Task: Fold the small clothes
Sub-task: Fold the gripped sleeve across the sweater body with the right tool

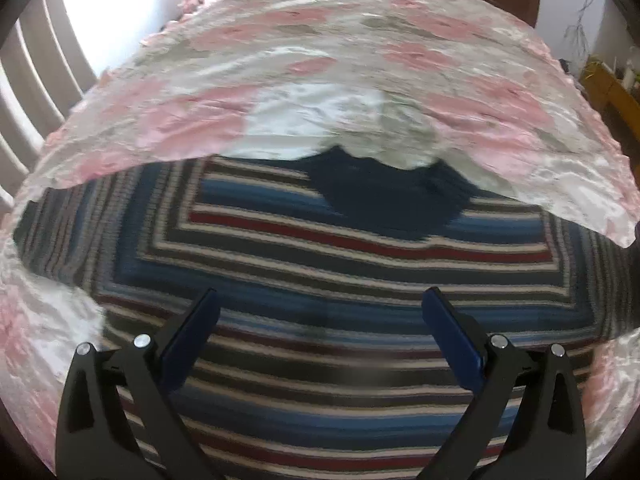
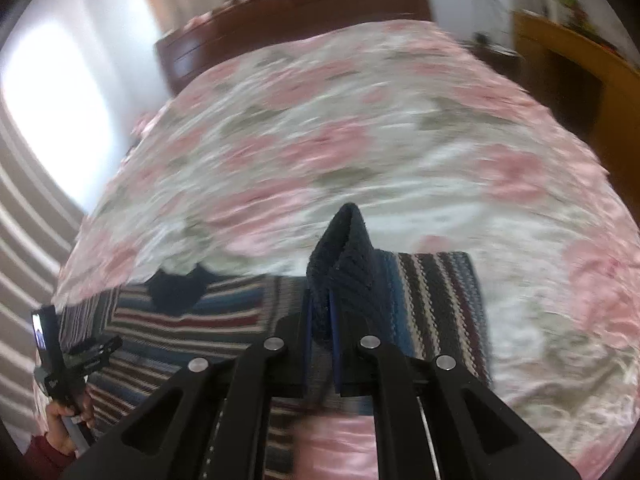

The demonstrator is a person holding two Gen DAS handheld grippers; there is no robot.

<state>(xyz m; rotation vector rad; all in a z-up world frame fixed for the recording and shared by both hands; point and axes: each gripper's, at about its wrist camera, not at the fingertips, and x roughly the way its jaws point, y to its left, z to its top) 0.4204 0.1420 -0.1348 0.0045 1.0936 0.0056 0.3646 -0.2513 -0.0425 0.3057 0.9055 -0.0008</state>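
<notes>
A small striped knit sweater (image 1: 320,280) in blue, red, black and white, with a navy collar (image 1: 384,196), lies spread on the flowered bedspread (image 1: 360,60). My left gripper (image 1: 320,300) hovers open just above the sweater's body, with nothing between its blue-padded fingers (image 1: 192,328). In the right wrist view my right gripper (image 2: 320,308) is shut on the navy ribbed cuff (image 2: 344,248) of the sweater's sleeve (image 2: 432,300) and holds it lifted off the bed. The rest of the sweater (image 2: 192,312) lies to its left, where the other gripper (image 2: 68,360) shows in a hand.
A pink and white flowered bedspread (image 2: 360,140) covers the whole bed. The dark wooden headboard (image 2: 280,20) stands at the far end. Striped curtains (image 1: 32,80) and a bright window are at the left, and yellow wooden furniture (image 2: 580,80) is at the right.
</notes>
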